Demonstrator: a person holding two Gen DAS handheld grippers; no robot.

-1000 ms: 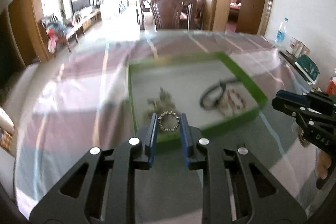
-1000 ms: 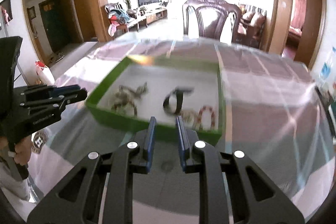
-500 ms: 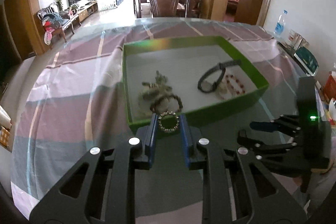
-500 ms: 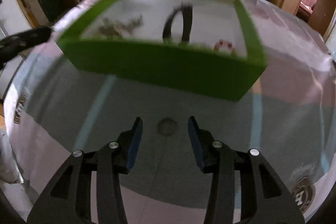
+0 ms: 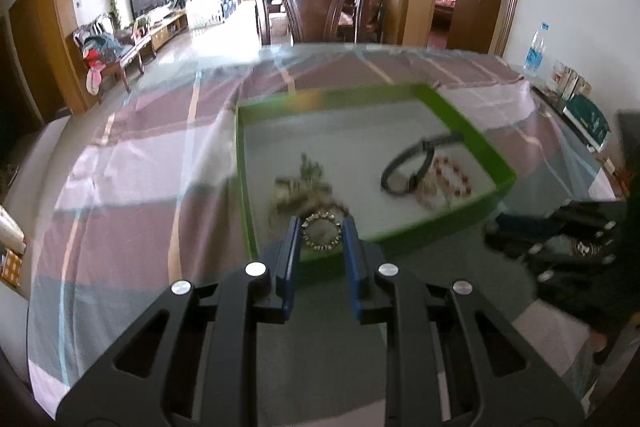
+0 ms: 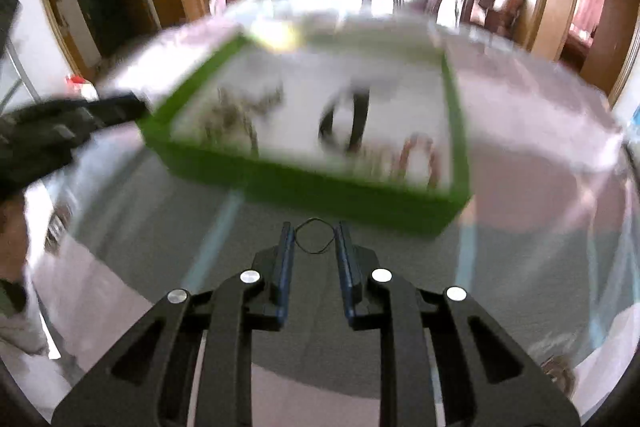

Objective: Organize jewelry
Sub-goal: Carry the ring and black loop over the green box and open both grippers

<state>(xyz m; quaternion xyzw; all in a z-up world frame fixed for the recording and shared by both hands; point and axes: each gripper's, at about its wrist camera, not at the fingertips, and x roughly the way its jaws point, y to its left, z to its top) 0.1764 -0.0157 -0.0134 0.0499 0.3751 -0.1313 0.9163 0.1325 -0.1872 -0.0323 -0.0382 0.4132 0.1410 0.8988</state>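
A green tray (image 5: pixel 472 131) with a white floor sits on the table. It holds a tangle of chains (image 5: pixel 300 187), a black watch (image 5: pixel 408 171) and a red bead bracelet (image 5: pixel 448 179). My left gripper (image 5: pixel 320 227) hangs over the tray's near wall, shut on a small beaded ring bracelet (image 5: pixel 322 214). My right gripper (image 6: pixel 315 233) is in front of the tray (image 6: pixel 304 183). Its jaws are closing, and a thin dark wire loop (image 6: pixel 316 252) is pinched between the pads, bent out of round. Each gripper shows blurred in the other's view, the right (image 5: pixel 500 227) and the left (image 6: pixel 120 105).
The table carries a pink, grey and white checked cloth (image 5: pixel 140 187) under a clear cover. A dark wooden chair (image 5: pixel 320 7) stands at the far side. A water bottle (image 5: pixel 534 51) and boxes (image 5: pixel 584 115) line the right edge.
The right gripper dropped to the table with its jaws spread around a small loop, then closed on it and came up. The left gripper stayed put with its beaded bracelet.
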